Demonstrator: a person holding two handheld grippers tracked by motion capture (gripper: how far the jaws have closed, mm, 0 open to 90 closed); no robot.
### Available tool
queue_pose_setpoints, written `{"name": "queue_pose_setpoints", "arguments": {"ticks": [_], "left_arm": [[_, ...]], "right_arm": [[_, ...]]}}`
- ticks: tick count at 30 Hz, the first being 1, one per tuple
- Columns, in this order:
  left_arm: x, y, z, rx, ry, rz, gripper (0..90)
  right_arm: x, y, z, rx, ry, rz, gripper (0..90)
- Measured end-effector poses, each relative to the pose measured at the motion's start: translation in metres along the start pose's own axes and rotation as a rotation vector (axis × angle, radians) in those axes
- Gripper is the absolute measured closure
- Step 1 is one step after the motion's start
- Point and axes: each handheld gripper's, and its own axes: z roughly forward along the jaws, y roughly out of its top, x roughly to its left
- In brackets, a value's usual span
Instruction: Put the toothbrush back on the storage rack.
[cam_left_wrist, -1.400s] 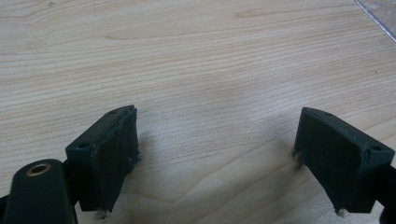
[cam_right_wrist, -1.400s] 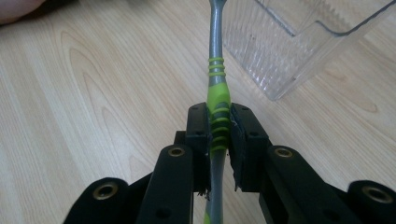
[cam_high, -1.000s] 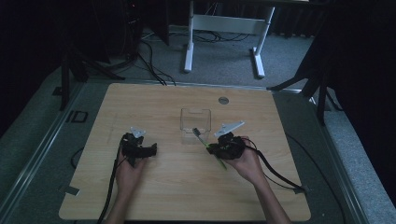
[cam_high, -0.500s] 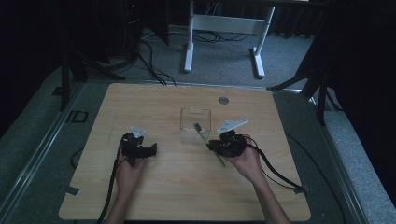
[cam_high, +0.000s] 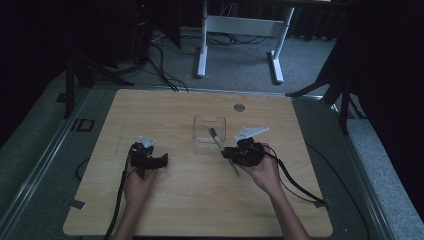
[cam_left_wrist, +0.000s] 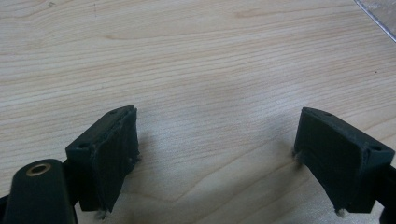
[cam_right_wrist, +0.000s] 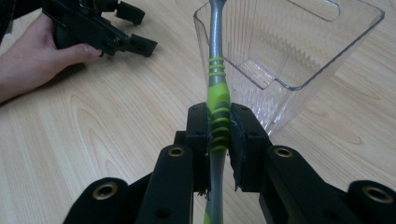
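One toothbrush, one clear box, two grippers

Right gripper (cam_right_wrist: 219, 128) fingers clamp the toothbrush (cam_right_wrist: 218, 100) at the box (cam_right_wrist: 299, 56); left gripper (cam_left_wrist: 217, 154) fingers apart above the bench (cam_high: 175, 200).

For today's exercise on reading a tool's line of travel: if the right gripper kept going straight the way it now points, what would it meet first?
Probably the clear plastic container. The right gripper, shut on a green-and-grey toothbrush, points at its near corner, where the brush would likely touch first; depth is unclear.

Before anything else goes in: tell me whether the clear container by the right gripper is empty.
Empty inside. Through the clear container bare ribbed walls and floor show; the toothbrush, clamped by the right gripper, reaches its rim, head not yet inside.
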Motion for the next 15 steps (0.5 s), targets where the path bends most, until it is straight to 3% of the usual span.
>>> {"name": "queue_pose_setpoints", "arguments": {"ticks": [15], "left_arm": [[0.0000, 0.0001, -0.0001, 0.002, 0.000, 0.000, 14.0]], "right_arm": [[-0.0020, 0.0019, -0.0007, -0.073, 0.020, 0.045, 78.8]]}}
